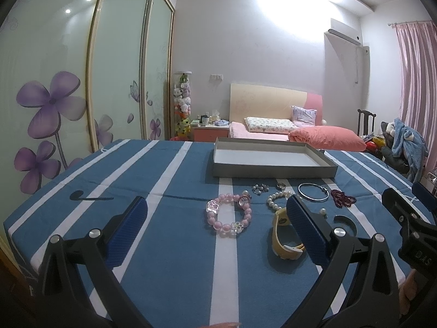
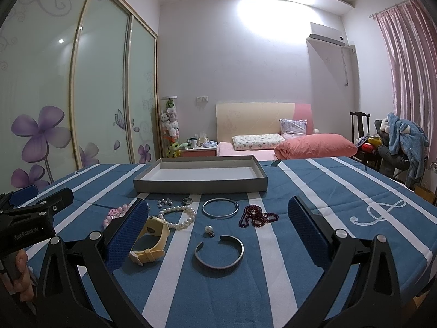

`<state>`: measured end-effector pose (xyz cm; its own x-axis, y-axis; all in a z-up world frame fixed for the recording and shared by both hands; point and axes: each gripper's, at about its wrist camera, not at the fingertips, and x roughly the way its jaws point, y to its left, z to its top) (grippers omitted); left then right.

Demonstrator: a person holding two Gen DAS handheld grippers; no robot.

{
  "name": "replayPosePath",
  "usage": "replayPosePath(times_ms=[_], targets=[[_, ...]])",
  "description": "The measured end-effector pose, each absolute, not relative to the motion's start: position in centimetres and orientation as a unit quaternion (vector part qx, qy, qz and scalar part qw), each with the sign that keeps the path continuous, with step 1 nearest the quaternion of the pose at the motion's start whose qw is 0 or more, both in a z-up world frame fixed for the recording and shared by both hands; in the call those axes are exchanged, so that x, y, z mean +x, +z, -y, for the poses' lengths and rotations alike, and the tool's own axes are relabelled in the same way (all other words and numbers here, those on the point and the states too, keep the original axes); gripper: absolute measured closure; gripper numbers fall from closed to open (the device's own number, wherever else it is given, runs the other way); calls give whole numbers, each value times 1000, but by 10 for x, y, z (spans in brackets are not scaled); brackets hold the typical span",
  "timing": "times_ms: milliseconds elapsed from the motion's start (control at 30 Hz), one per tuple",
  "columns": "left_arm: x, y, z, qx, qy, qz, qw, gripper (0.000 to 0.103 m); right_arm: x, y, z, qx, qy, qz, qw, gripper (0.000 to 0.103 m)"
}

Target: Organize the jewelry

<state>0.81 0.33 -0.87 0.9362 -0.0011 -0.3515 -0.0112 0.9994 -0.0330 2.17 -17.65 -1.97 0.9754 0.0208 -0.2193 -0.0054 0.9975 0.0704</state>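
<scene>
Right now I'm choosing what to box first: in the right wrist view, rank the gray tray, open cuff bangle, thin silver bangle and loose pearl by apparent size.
1. Gray tray
2. Open cuff bangle; nearer the camera, so unsure
3. Thin silver bangle
4. Loose pearl

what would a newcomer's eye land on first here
Probably the jewelry strewn over the blue-and-white striped cloth: a pink bead bracelet on the left, a yellow watch beside a pearl bracelet, and a dark cuff bangle nearest. Behind them sits an empty grey tray.
</scene>
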Motion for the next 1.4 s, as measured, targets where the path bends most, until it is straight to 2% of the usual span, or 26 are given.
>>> replayPosePath(times_ms=[400, 567, 767, 1000, 1267, 1333, 1400], targets=[[39, -28, 15, -16, -66, -267, 961, 4, 23, -26, 185, 42, 1, -120, 992, 2], [55, -40, 23, -21, -80, -303, 949, 9, 28, -27, 194, 49, -5, -124, 991, 2], [68, -51, 43, -3, -90, -340, 936, 21, 30, -30, 205, 58, -9, -129, 990, 2], [84, -59, 59, 9, -92, -369, 925, 44, 31, -32, 214, 66, -15, -130, 989, 2], [91, -60, 63, 6, -98, -374, 922, 49, 33, -34, 219, 72, -13, -133, 988, 2], [95, -64, 61, -1, -98, -387, 917, 63, 32, -34, 218, 71, -12, -133, 989, 2], [99, -67, 60, -11, -102, -396, 912, 68, 33, -34, 219, 71, -13, -133, 989, 2]])
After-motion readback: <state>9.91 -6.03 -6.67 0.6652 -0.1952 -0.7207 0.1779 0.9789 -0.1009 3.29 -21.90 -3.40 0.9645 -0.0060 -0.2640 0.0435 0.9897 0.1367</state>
